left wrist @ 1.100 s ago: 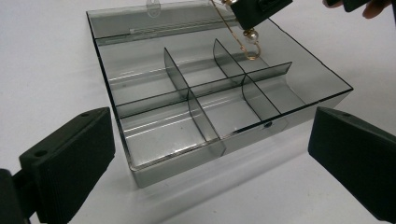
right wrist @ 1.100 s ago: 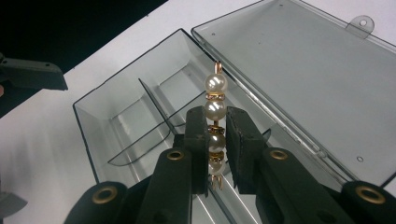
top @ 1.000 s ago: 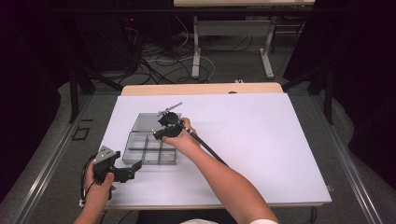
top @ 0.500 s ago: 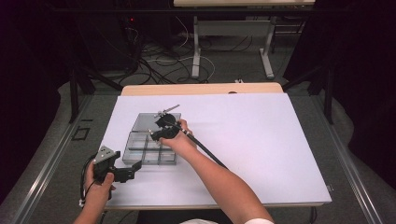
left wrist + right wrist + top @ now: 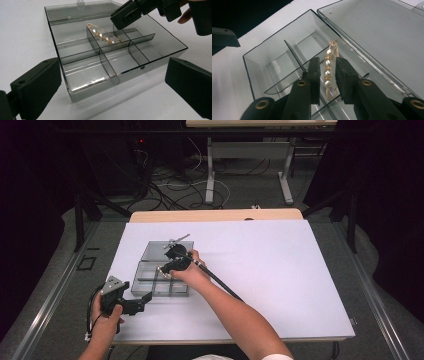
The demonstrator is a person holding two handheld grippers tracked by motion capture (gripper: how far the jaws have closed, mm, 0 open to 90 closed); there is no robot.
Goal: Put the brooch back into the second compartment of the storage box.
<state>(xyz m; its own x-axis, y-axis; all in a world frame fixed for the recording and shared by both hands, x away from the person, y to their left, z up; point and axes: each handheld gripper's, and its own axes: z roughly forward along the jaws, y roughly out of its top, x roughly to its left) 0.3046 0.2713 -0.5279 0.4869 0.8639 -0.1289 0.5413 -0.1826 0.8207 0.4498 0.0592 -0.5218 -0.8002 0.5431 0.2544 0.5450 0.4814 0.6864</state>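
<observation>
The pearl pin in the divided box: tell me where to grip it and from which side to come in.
Grip the pearl pin across its beaded middle, coming from above. It lies lengthwise in a narrow compartment of the clear box, so the dividers likely block a side approach. The right gripper already straddles it that way; its jaws have just been opening, the pin between them, with a gap on each side.

A white tabletop (image 5: 280,270) with a pale wooden strip (image 5: 215,215) along its far edge stands in a dim room. The grey floor (image 5: 250,195) behind it carries a tangle of black cables (image 5: 165,185) and the white legs of a second table (image 5: 247,165). Darkness closes in on both sides, with one small red light (image 5: 141,141) at the back.
</observation>
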